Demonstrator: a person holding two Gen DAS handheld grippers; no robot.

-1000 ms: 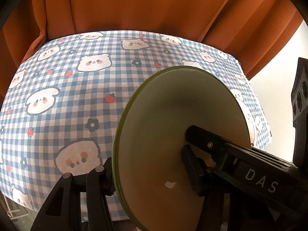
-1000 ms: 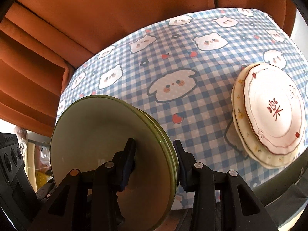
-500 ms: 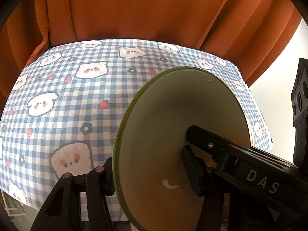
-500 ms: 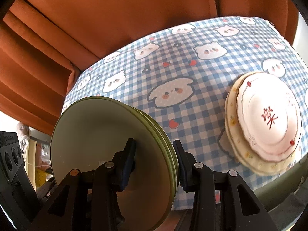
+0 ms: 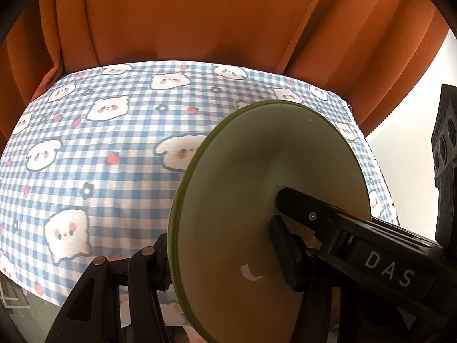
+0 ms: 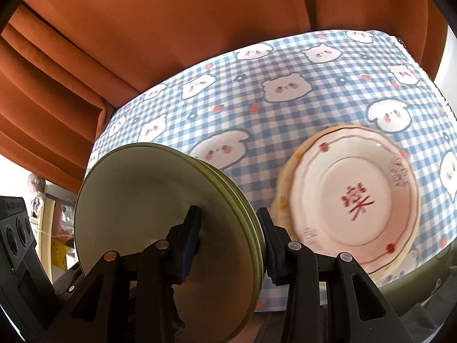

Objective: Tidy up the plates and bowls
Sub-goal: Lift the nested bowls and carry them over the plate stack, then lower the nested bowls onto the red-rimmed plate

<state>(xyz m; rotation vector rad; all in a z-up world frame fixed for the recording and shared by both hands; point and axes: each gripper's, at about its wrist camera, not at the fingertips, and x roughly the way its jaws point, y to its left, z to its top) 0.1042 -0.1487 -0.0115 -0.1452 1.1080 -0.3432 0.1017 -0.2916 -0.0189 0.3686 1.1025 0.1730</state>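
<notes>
Stack of green plates (image 6: 160, 214) is clamped on edge between both jaws, opposite rims; floral plate pile (image 6: 351, 200) lies right, nearer the right gripper (image 6: 228, 245).

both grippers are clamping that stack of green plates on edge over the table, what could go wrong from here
1. The green plates stand on edge between the pads of the right gripper and the left gripper; several rims show, so one plate could slide out.
2. Uneven hand movement could twist or loosen the shared grip.
3. The patterned plates lie close by on the tablecloth; a careless lowering could knock them.
</notes>
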